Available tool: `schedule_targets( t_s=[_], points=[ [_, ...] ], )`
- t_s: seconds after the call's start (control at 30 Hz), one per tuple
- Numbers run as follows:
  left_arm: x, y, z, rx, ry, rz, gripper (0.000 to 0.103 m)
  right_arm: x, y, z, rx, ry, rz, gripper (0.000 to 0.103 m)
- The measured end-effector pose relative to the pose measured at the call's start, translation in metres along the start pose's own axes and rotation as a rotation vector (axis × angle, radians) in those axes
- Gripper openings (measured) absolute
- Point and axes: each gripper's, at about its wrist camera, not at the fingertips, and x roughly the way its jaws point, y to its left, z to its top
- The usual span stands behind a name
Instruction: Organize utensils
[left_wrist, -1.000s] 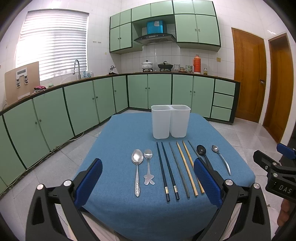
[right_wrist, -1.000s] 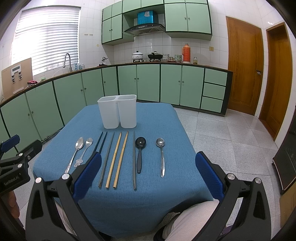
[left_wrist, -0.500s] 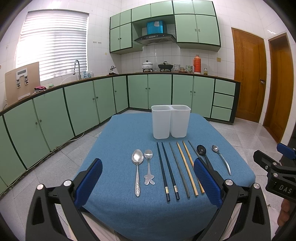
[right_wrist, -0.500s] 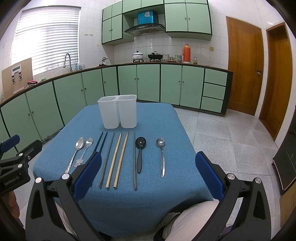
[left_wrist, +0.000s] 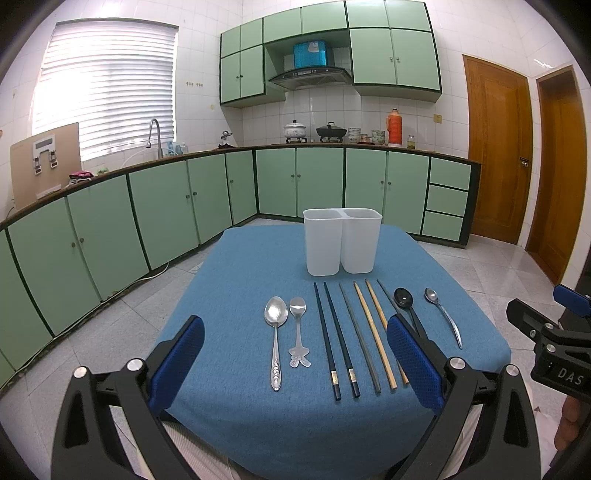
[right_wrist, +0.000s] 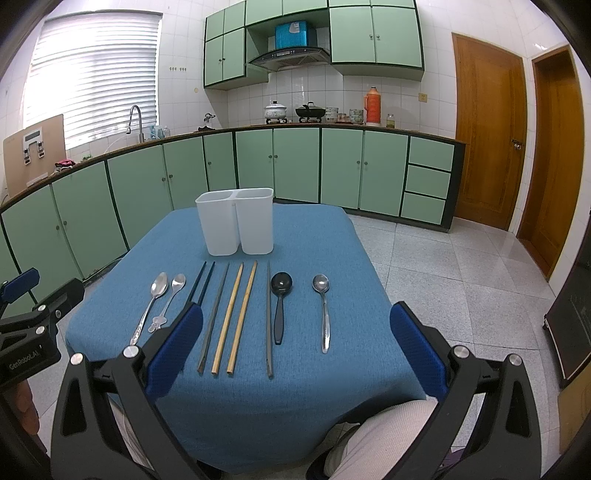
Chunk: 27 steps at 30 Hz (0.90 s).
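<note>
Both claws spread, empty: left gripper (left_wrist: 295, 363), right gripper (right_wrist: 295, 350). Ahead of them: 4 spoons (right_wrist: 320, 284), 6 chopsticks (right_wrist: 232, 314), 1 two-compartment holder (right_wrist: 236, 221) beyond.

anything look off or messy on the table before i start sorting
Nothing is spilled or damaged. One oddity: the two grey chopsticks are split up, one left of the wooden pair, the other right of it. The white divided holder stands upright, and both grippers hover open.
</note>
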Motion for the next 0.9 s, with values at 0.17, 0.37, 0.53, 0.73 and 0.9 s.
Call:
schedule_targets(
  t_s=[0.17, 0.37, 0.53, 0.73, 0.9],
  points=[
    [-0.0001, 0.0000, 0.0000, 0.000, 0.000, 0.000, 0.097, 0.0000, 0.0001, 0.0000, -0.001, 0.000, 0.001, 0.098],
    [0.0009, 0.0018, -0.0004, 0.000, 0.000, 0.001, 0.097, -0.0003, 0.0002, 0.0000, -0.001, -0.001, 0.000, 0.098],
    [0.0011, 0.0014, -0.0003, 0.000, 0.000, 0.001, 0.097, 0.0001, 0.0004, -0.0001, 0.000, -0.001, 0.000, 0.098],
    [0.0003, 0.0038, -0.0014, -0.001, 0.000, 0.003, 0.097, 0.0005, 0.0008, -0.0004, -0.001, -0.001, -0.001, 0.098],
    [0.0003, 0.0041, -0.0014, -0.001, 0.001, 0.003, 0.097, 0.0005, 0.0007, -0.0004, -0.001, -0.001, -0.001, 0.098]
  ],
)
